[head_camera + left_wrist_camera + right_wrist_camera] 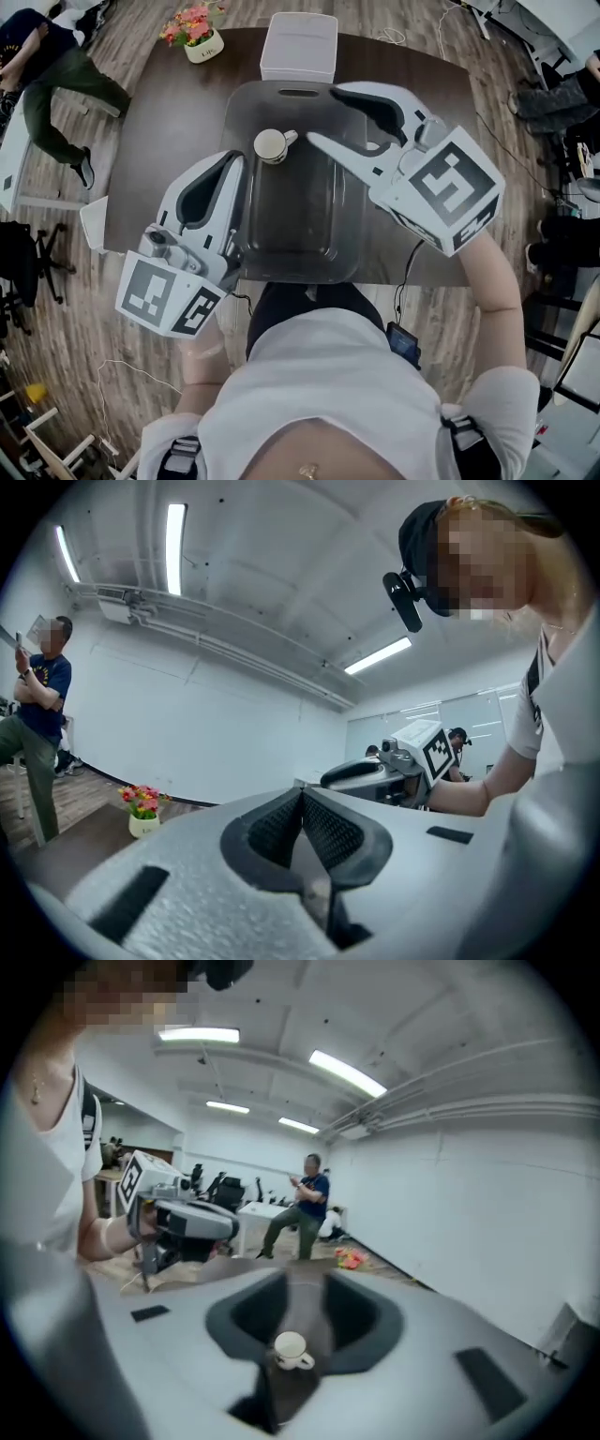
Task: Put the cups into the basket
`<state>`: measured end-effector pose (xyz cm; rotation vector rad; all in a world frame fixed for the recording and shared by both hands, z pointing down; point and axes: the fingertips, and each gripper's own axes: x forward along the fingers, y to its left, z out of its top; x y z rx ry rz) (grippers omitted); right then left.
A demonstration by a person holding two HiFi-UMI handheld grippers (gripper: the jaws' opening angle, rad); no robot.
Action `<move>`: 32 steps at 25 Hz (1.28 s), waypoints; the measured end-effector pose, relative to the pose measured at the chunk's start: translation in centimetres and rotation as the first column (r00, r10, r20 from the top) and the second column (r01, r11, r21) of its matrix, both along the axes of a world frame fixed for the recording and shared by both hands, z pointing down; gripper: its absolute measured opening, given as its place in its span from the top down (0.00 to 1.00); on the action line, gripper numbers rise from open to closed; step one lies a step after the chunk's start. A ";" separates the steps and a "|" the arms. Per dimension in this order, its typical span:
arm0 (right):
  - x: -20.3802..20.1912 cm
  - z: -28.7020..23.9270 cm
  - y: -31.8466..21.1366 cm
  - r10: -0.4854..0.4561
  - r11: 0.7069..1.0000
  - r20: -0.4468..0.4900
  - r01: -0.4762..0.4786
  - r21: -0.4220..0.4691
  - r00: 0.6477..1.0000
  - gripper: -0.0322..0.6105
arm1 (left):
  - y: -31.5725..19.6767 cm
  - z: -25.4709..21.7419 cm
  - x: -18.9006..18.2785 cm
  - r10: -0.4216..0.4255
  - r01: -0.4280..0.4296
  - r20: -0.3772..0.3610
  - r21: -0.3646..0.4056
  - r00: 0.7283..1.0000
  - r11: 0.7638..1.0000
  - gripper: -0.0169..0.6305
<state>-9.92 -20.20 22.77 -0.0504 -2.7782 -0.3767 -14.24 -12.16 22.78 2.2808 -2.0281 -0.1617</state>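
The brown wooden table bears the smoky dark plastic basket, which holds the white ceramic cup upright near its far left corner. The right gripper hangs over it, released and empty. The left gripper, beside it, is clenched on nothing. A careless dip could clip the rim or topple the cup.

Basket floor is mostly free; only the cup sits in its far-left corner. Right gripper hangs over the far-right part with jaws apart. Left gripper is over the left rim with jaws together, beside the cup from above; height gap is hard to judge. White box blocks the far rim. Flower pot is well apart at the far-left corner. Table strips on both sides are open.
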 end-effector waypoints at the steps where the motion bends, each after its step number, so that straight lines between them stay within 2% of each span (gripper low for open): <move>1: 1.2 -0.4 -0.3 0.058 0.998 0.066 -0.058 -0.006 0.996 0.92 | -0.4 0.0 1.0 0.015 -0.015 -0.002 0.003 1.000 1.000 0.96; 3: 3.5 -0.5 -0.7 0.158 0.987 0.154 -0.158 -0.012 0.976 0.93 | -1.3 0.1 3.1 0.038 -0.038 -0.005 0.006 0.999 0.999 0.96; 5: 6.1 0.1 -0.7 0.247 0.969 0.199 -0.243 -0.046 0.948 0.93 | -2.1 0.1 5.2 0.053 -0.052 -0.006 0.011 0.999 0.999 0.96; 8: 10.6 0.2 -0.9 0.392 0.920 0.281 -0.375 -0.116 0.876 0.93 | -3.4 0.0 8.7 0.083 -0.083 0.002 0.026 0.997 0.996 0.96; 10: 14.2 0.6 -1.7 0.509 0.860 0.333 -0.486 -0.157 0.794 0.93 | -4.6 0.0 11.6 0.129 -0.129 -0.003 0.042 0.992 0.991 0.96; 13: 19.7 1.7 -2.5 0.658 0.748 0.381 -0.622 -0.231 0.650 0.93 | -5.8 0.2 16.0 0.219 -0.218 -0.021 0.058 0.975 0.974 0.96; 14: 21.1 2.2 -2.5 0.690 0.718 0.382 -0.650 -0.249 0.615 0.93 | -6.1 0.3 17.1 0.240 -0.239 -0.017 0.059 0.971 0.969 0.96; 16: 23.4 3.4 -2.3 0.732 0.674 0.361 -0.690 -0.264 0.577 0.93 | -6.3 0.6 18.8 0.270 -0.269 -0.001 0.062 0.963 0.961 0.96; 20: 27.9 5.3 -2.1 0.777 0.623 0.311 -0.738 -0.260 0.547 0.93 | -7.0 1.7 23.0 0.333 -0.331 -0.035 0.044 0.942 0.943 0.96; 23: 30.6 5.7 -2.1 0.794 0.600 0.300 -0.761 -0.249 0.528 0.93 | -7.6 3.2 25.7 0.354 -0.354 -0.059 0.017 0.933 0.935 0.96; 26: 31.8 6.1 -2.3 0.795 0.603 0.281 -0.756 -0.255 0.538 0.93 | -8.2 4.5 27.5 0.355 -0.356 -0.070 -0.010 0.932 0.934 0.96; 32: 32.9 7.1 -3.0 0.778 0.628 0.249 -0.734 -0.260 0.577 0.93 | -9.2 5.5 29.1 0.332 -0.335 -0.078 -0.031 0.940 0.942 0.96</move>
